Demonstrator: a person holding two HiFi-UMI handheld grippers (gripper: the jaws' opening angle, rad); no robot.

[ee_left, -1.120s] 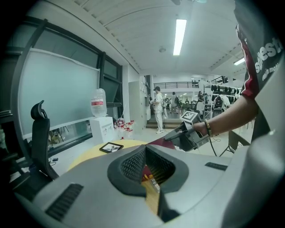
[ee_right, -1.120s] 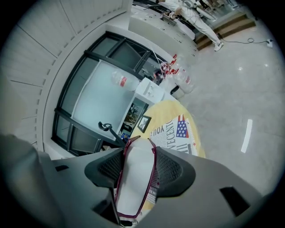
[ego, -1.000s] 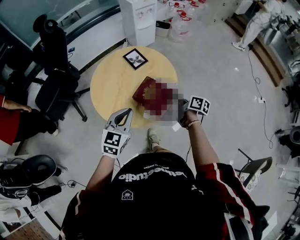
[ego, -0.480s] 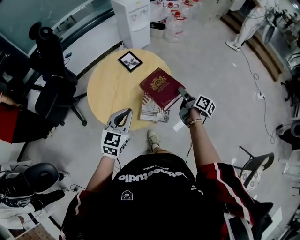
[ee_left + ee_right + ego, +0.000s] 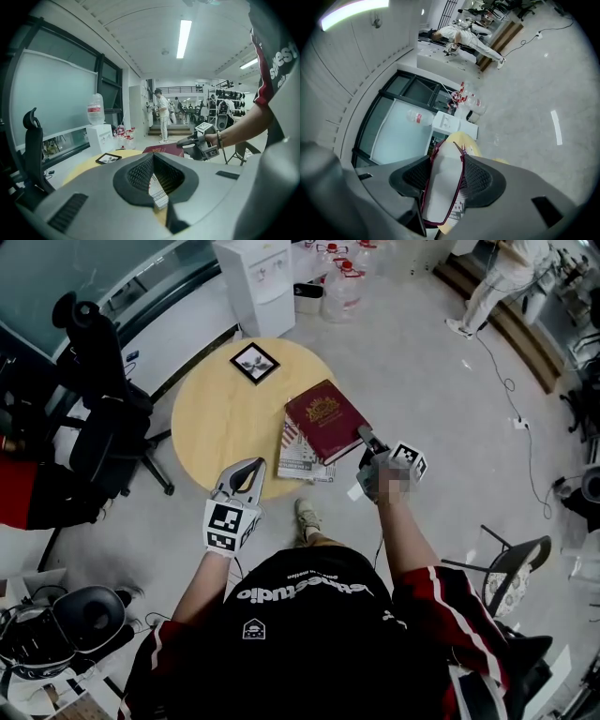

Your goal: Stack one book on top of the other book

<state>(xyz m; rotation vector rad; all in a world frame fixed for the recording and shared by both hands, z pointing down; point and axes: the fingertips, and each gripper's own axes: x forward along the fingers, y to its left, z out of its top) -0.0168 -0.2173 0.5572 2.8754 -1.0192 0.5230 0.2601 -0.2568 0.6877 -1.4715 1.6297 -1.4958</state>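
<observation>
Red bk [image 5: 325, 420] over printed bk [image 5: 298, 459], table [image 5: 216, 418] near-rt edge.
Red bk: hardback, gold crest, cover up, corner clamped in right gripper [image 5: 364, 435]. Printed bk flat, partly covered; contact unclear.

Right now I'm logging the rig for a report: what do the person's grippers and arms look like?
The left gripper and right gripper are light grey with black ribbed pads; each carries a white cube with black square markers. The person wears a black T-shirt with white lettering, short dark-red and black sleeves with white stripes, and a bracelet on the right wrist.
</observation>
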